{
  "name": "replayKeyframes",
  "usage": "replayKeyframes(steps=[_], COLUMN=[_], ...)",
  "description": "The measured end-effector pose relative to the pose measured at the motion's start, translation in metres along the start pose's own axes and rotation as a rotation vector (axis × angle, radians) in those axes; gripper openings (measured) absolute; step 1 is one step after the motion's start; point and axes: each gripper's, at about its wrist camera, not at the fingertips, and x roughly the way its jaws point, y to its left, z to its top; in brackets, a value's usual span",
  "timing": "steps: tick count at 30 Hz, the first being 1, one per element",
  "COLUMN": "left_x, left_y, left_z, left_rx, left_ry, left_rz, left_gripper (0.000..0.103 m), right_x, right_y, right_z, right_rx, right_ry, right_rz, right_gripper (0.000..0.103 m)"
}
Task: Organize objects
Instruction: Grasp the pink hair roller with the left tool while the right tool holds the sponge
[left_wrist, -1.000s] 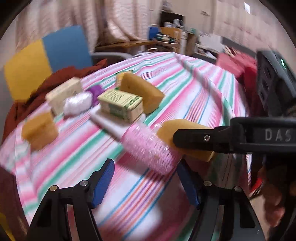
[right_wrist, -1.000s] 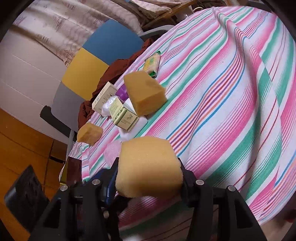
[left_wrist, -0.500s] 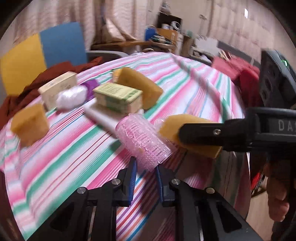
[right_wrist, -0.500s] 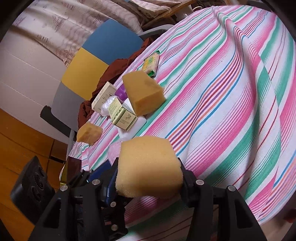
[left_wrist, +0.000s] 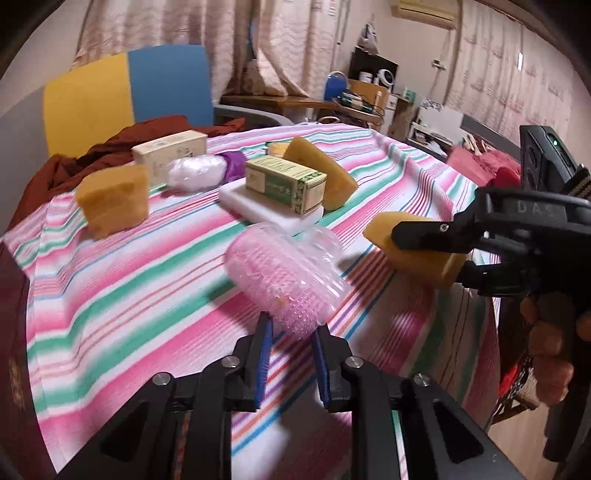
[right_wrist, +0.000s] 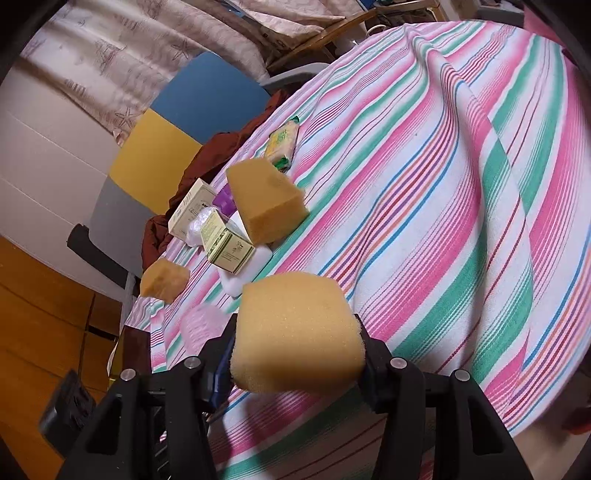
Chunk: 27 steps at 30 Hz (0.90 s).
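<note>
My left gripper (left_wrist: 291, 328) is shut on the near end of a pink bumpy roller (left_wrist: 284, 275) and holds it just above the striped tablecloth (left_wrist: 147, 280). My right gripper (right_wrist: 295, 350) is shut on a yellow sponge block (right_wrist: 295, 328), held over the table's near edge; the sponge also shows in the left wrist view (left_wrist: 417, 251). The pink roller appears blurred in the right wrist view (right_wrist: 203, 325). Two more yellow sponges (left_wrist: 112, 199) (left_wrist: 323, 173) lie on the cloth.
A green carton (left_wrist: 286, 182) sits on a white slab (left_wrist: 266, 210). A cream box (left_wrist: 170, 151), a white wrapped bundle (left_wrist: 195, 171) and a purple item (left_wrist: 234, 162) lie behind. A snack packet (right_wrist: 284, 142) lies farther back. A blue-yellow chair (left_wrist: 125, 92) holds brown cloth (left_wrist: 110, 147).
My left gripper closed on the pink roller's end and lifted it slightly. The right gripper stayed shut on its sponge and barely moved.
</note>
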Motion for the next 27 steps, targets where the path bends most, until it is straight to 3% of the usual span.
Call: replayKeyframes(steps=[1,3,5,10,12,14,19,20,27], left_x=[-0.001,-0.004,-0.002,0.003,0.004,0.010,0.027,0.030,0.018], left_y=[0.000,0.000,-0.001,0.002,0.003,0.005,0.002,0.004,0.016], left_z=[0.000,0.003,0.007,0.018,0.023,0.028,0.031,0.030,0.018], left_rx=[-0.013,-0.039,-0.053,-0.046,-0.015,0.034,0.129,0.119,0.025], left_ry=[-0.001,-0.011,-0.009,-0.008,-0.011,-0.002,0.044,0.051,0.015], left_rz=[0.001,0.002,0.012,0.065,0.083,0.098,0.118,0.087,0.077], left_gripper=[0.031,0.053,0.059,0.060,0.076,0.080,0.079,0.069,0.066], right_x=[0.000,0.001,0.001,0.001,0.001,0.001,0.002,0.002,0.002], right_y=[0.001,0.005,0.005,0.004,0.003,0.003,0.004,0.004,0.008], right_z=[-0.001,-0.002,-0.003,-0.003,-0.003,-0.004,-0.004,-0.004,-0.007], right_rx=[-0.007,-0.024,-0.028,-0.029,-0.024,-0.022,-0.030,-0.030,-0.052], right_ry=[0.002,-0.001,0.002,0.009,0.012,0.013,0.013,0.013,0.004], right_rz=[-0.003,-0.015,-0.016,-0.013,-0.007,-0.003,-0.007,-0.007,-0.025], right_gripper=[0.055,0.055,0.055,0.055,0.056,0.056,0.056,0.056,0.056])
